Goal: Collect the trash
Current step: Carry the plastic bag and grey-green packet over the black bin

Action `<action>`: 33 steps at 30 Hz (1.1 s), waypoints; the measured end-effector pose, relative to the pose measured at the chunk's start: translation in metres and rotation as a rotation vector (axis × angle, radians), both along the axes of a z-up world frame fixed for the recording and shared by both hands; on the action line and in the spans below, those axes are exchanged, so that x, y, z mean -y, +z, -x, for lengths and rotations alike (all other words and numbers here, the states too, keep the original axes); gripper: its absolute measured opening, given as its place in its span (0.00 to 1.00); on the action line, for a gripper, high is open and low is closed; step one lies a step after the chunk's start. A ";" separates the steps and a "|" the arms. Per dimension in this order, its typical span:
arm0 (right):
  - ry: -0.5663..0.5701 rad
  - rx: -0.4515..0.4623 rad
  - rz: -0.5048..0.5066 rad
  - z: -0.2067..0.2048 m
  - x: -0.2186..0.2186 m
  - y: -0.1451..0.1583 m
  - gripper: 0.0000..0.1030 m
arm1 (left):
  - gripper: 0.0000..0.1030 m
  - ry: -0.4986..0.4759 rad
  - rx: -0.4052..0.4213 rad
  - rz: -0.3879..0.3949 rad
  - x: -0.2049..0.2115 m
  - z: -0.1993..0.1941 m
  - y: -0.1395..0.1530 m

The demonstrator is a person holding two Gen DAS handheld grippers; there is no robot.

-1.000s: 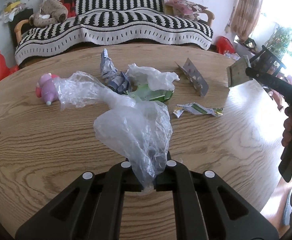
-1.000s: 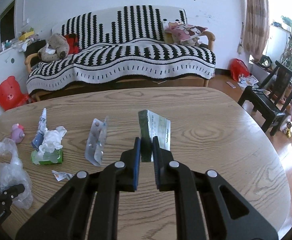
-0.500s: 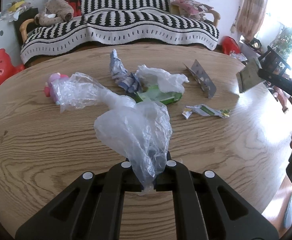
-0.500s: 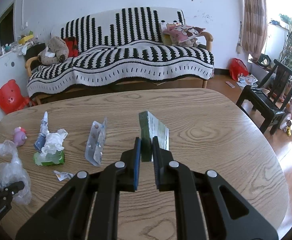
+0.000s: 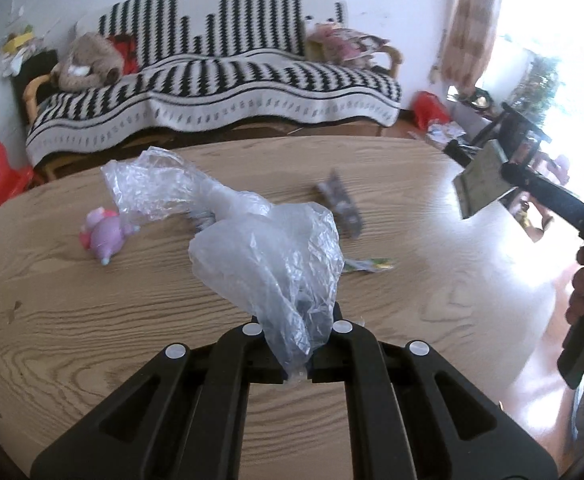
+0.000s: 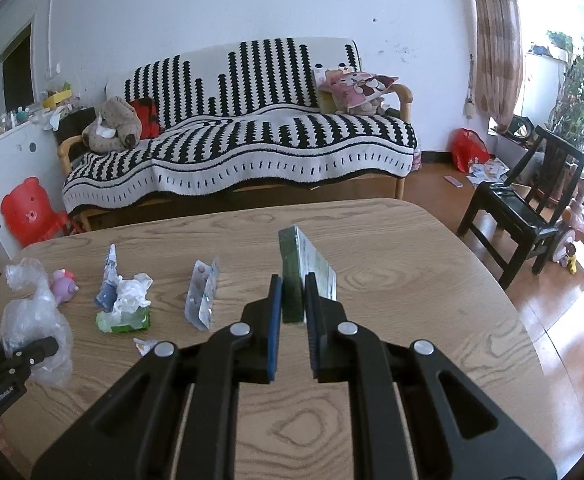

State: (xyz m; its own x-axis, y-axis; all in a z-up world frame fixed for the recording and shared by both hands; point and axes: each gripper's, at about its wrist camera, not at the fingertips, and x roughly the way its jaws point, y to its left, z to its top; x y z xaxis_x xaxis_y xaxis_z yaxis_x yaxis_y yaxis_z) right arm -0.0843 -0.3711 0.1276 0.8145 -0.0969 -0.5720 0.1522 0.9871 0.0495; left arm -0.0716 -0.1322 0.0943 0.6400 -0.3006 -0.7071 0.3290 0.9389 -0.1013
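Plastic, thin, clear and crinkled: one bag (image 5: 268,248) clenched in left gripper (image 5: 296,344), bunched above wood-grain table (image 5: 72,320). Beyond, blurred: one purple toy (image 5: 106,236), one grey packet (image 5: 341,206).

From right wrist: one flat green box (image 6: 293,280) edge-up, clamped by right gripper (image 6: 293,312). On table: one foil blister strip (image 6: 202,294), one crumpled wrapper heap (image 6: 126,302).

Crumpled clear plastic bag (image 5: 268,256) and green carton (image 6: 292,280) (both held), wrappers (image 6: 124,304) on table.

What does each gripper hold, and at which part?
Left gripper pinches the clear plastic bag at its gathered end. Right gripper clamps the flat green package at its near edge.
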 end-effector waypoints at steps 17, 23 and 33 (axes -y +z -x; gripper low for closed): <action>-0.099 0.022 -0.080 0.171 0.050 0.031 0.12 | 0.04 -0.363 -0.004 0.015 0.117 0.083 0.014; -0.157 -0.065 -0.187 0.247 0.057 -0.005 0.12 | 0.03 -0.555 -0.112 0.018 0.157 0.143 -0.016; -0.275 -0.237 -0.401 0.306 0.077 -0.119 0.12 | 0.03 -0.764 -0.397 -0.134 0.201 0.196 -0.119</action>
